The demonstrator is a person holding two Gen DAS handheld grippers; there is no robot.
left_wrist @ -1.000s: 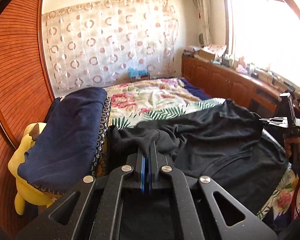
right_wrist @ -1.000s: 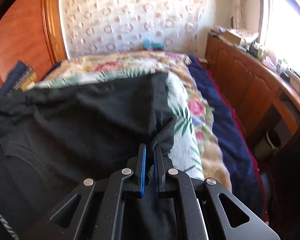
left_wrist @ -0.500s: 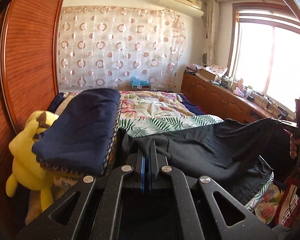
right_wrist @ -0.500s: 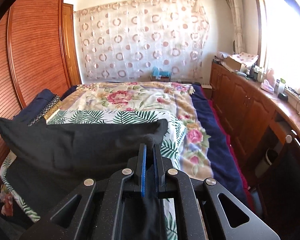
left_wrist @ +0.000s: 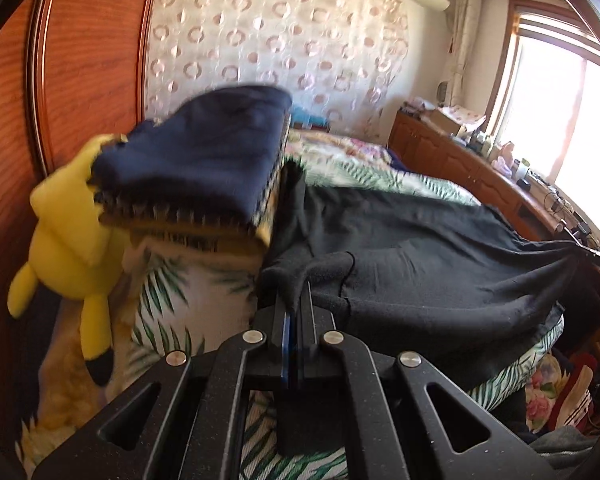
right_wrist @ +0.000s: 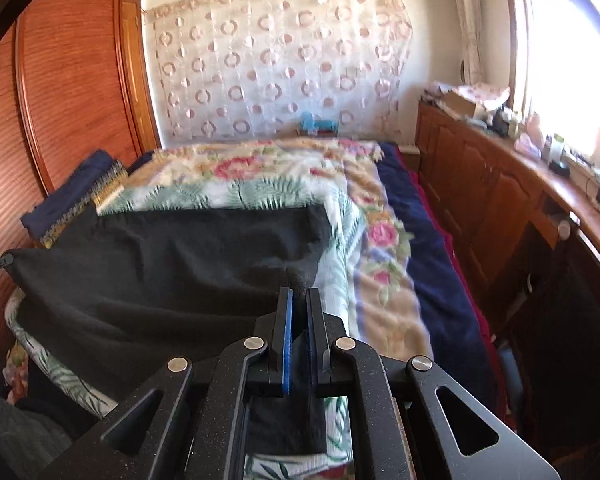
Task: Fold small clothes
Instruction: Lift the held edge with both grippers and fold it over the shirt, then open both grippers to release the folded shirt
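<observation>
On bed (right_wrist: 260, 188), black cloth (left_wrist: 420, 264) stretched flat between my two claws. Left claw (left_wrist: 296, 312) pinched tight on near-left corner, right claw (right_wrist: 298, 320) pinched on near-right corner (right_wrist: 300, 276). I keep pull even, lower both together, no wrinkles, stay off blue pile (left_wrist: 204, 160) at left.

Bed (right_wrist: 404, 280) under a floral and fern-print cover, black garment (right_wrist: 172, 264) spread across its near end, folded navy textiles (left_wrist: 204, 160) stacked at one side

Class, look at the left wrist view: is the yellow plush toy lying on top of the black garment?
No, the yellow plush toy sits off to the left beside the wooden wardrobe, apart from the black garment.
</observation>
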